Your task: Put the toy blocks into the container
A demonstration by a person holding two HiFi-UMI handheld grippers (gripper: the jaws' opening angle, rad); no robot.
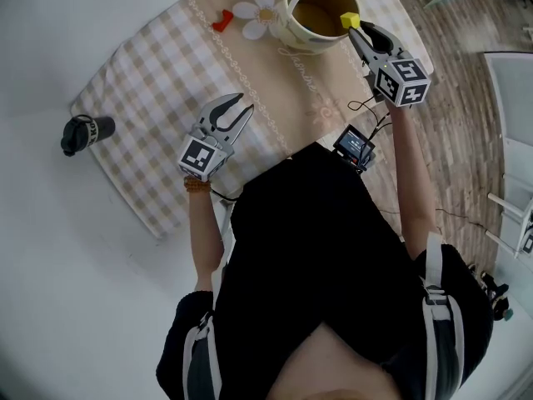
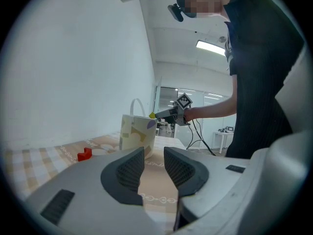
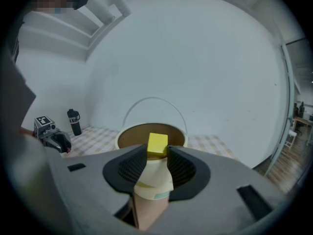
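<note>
As things stand, the beige checked tablecloth (image 1: 150,65) carries the cream handled bucket (image 1: 287,33) at its far right. My left gripper (image 1: 236,107) hangs near, jaws apart, empty. My right gripper (image 1: 354,30) pinches the yellow cube block (image 1: 350,20) at the bucket's rim; released short, it could glance off outside. A red notched block (image 1: 221,22) lies to the bucket's left.

The yellow block (image 1: 351,20) is bright and plain. The bucket (image 1: 291,32) is cream outside with purple and olive shapes, and brown inside. The red block (image 1: 221,22) is one solid colour. The cloth (image 1: 150,65) is checked beige and white, with a tan band carrying white lace print. A white flower (image 1: 260,11) has a yellow centre. The bottle (image 1: 83,133) is black and the table (image 1: 50,248) white. The left tool (image 1: 246,102) and right tool (image 1: 353,30) are grey with black pads and black-and-white marker cubes.
</note>
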